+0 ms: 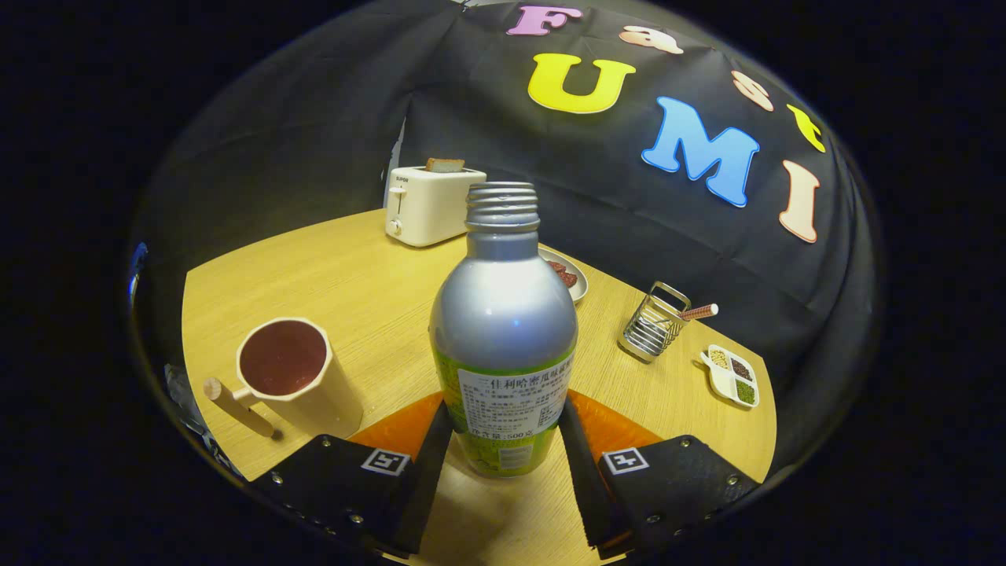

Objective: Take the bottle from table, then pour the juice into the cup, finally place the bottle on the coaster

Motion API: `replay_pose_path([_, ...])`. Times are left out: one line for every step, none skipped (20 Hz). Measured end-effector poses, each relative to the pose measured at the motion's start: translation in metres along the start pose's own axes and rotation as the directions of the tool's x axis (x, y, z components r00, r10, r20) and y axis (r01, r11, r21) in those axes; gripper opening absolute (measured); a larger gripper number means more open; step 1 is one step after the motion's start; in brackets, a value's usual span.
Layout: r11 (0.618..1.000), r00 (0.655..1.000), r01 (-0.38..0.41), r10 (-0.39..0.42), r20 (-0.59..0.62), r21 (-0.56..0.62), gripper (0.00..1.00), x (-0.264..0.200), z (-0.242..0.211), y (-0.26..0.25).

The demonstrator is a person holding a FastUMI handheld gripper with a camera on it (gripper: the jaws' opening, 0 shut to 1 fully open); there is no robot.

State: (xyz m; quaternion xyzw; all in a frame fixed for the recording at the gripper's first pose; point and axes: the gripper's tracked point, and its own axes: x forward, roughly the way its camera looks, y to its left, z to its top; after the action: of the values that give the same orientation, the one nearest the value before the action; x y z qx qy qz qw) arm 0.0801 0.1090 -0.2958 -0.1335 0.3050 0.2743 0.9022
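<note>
Silver aluminium bottle [503, 330] stood upright between the fingers of the gripper [503, 452], uncapped, threaded neck bare. Both fingers flanked its lower labelled body and looked pressed to its sides, so gripper was pinching the bottle low down. Bottle base sat over the orange coaster [621, 428], which showed either side of it; contact with coaster could not be told for sure. Cup [295, 377] with a wooden handle stood near left, already filled with dark juice, so pour judged done. Metal body likely stiff, smooth, slippery; probably lighter now; best grip on label band, firm, kept upright. Further right on the wooden table [346, 267]: wire holder [651, 324], divided dish [732, 377]. Far side: small plate [567, 275], toaster [428, 206] with toast.
</note>
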Motion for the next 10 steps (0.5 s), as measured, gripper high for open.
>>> replay_pose_path([1.0, 1.0, -0.004, 0.004, 0.011, 0.008, 0.75, 0.005, 0.001, -0.001])
replay_pose_path([1.0, 1.0, -0.007, 0.007, 0.022, 0.015, 0.74, 0.009, 0.003, -0.004])
replay_pose_path([1.0, 0.999, -0.006, 0.005, 0.032, 0.022, 0.74, 0.013, 0.005, -0.006])
replay_pose_path([1.0, 0.999, -0.002, 0.001, 0.048, 0.029, 0.75, 0.016, 0.007, -0.01])
replay_pose_path([0.999, 0.998, 0.004, -0.006, 0.065, 0.037, 0.75, 0.02, 0.011, -0.012])
replay_pose_path([0.999, 0.996, 0.004, -0.008, 0.083, 0.045, 0.75, 0.024, 0.015, -0.013])
replay_pose_path([0.999, 0.994, 0.007, -0.012, 0.106, 0.054, 0.75, 0.026, 0.019, -0.014])
replay_pose_path([0.998, 0.993, 0.012, -0.019, 0.12, 0.059, 0.74, 0.029, 0.023, -0.016])
replay_pose_path([0.998, 0.991, 0.018, -0.026, 0.129, 0.064, 0.74, 0.033, 0.024, -0.018])
replay_pose_path([0.997, 0.99, 0.023, -0.033, 0.136, 0.072, 0.74, 0.036, 0.026, -0.02])
